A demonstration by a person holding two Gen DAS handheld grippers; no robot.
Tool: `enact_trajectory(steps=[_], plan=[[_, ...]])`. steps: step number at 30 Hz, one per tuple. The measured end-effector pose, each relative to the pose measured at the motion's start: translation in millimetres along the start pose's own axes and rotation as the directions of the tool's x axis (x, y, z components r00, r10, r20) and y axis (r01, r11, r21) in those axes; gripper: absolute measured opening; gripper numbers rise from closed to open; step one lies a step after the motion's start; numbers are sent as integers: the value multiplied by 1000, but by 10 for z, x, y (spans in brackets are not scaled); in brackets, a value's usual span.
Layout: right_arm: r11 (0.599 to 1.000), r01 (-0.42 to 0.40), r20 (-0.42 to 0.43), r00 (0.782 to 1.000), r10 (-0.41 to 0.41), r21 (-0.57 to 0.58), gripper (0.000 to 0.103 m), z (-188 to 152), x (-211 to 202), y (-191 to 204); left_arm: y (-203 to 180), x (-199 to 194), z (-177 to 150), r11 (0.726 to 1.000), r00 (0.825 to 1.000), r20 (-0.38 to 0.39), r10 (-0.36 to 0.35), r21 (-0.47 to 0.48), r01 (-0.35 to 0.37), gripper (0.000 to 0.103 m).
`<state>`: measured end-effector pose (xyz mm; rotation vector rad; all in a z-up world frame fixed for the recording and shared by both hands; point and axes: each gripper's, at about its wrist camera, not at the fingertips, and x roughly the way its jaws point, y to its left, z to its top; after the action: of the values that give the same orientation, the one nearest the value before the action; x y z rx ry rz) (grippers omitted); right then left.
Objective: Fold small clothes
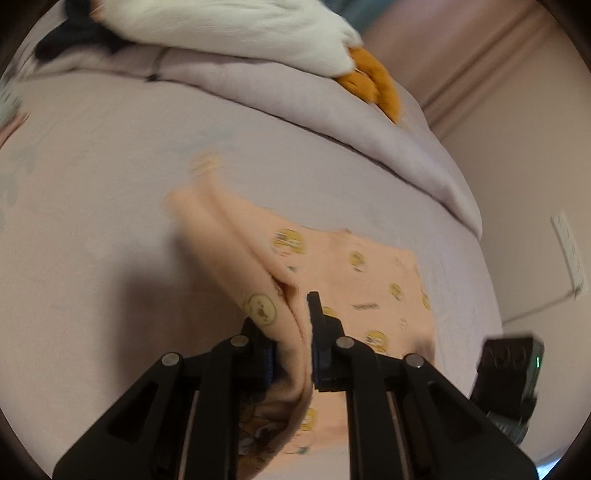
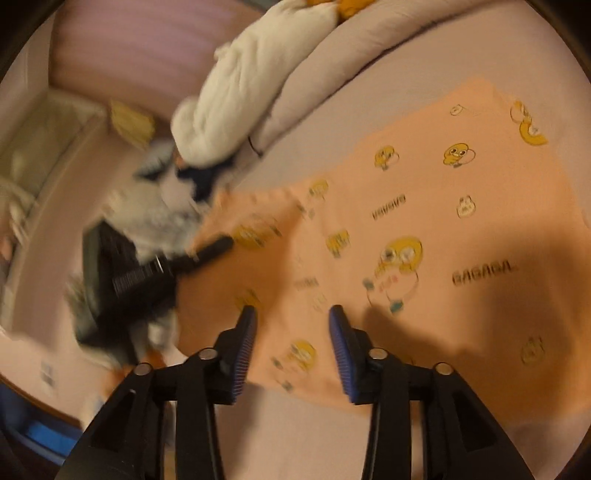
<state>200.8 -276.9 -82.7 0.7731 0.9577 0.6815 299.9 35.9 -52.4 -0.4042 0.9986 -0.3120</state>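
A small peach shirt with yellow cartoon prints (image 2: pixel 424 229) lies on the pale bed sheet (image 2: pixel 303 435). My left gripper (image 1: pixel 301 306) is shut on a fold of the shirt (image 1: pixel 288 321) and holds that edge lifted above the rest of the shirt (image 1: pixel 369 280). My right gripper (image 2: pixel 293 314) is open and empty, hovering over the shirt's near edge. The left gripper's body (image 2: pixel 147 277) shows blurred at the left of the right wrist view, at the shirt's side edge. The right gripper's body (image 1: pixel 509 376) shows at the lower right of the left wrist view.
A rolled pale duvet (image 1: pixel 332 110) lies along the far side of the bed, with a white and orange plush toy (image 1: pixel 258 33) on top. A wall with a socket (image 1: pixel 569 251) stands to the right. Floor and furniture (image 2: pixel 44 155) lie beyond the bed's left edge.
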Motion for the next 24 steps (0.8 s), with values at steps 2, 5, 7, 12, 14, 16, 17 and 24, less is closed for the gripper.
enact_trajectory(steps=[2,5,7,12,14,16,17,24], plan=[[987,-118,26,993,116,108,54,93,44,-166,-206,123,-43,999,999,-34,-10,40,11,14],[947,-207,69,978,196,246,63,172,158,-359,-473,359,-157,993,996,-85,4,114,6,22],[912,-240,92,971,222,332,65,198,200,-510,-575,508,-233,990,994,-112,12,142,4,30],[843,-288,102,957,273,454,65,176,231,-752,-662,776,-409,979,970,-235,-63,176,106,45],[858,-269,74,962,264,437,65,209,175,-738,-716,754,-431,964,976,-215,-25,254,81,45],[869,-252,62,966,250,425,65,192,116,-729,-695,679,-431,958,978,-203,-56,263,109,45],[875,-242,59,969,239,419,65,179,109,-715,-658,640,-421,961,978,-195,-73,250,121,45],[928,-74,4,997,78,366,65,294,274,-535,30,258,-511,986,983,-114,-146,59,153,57]])
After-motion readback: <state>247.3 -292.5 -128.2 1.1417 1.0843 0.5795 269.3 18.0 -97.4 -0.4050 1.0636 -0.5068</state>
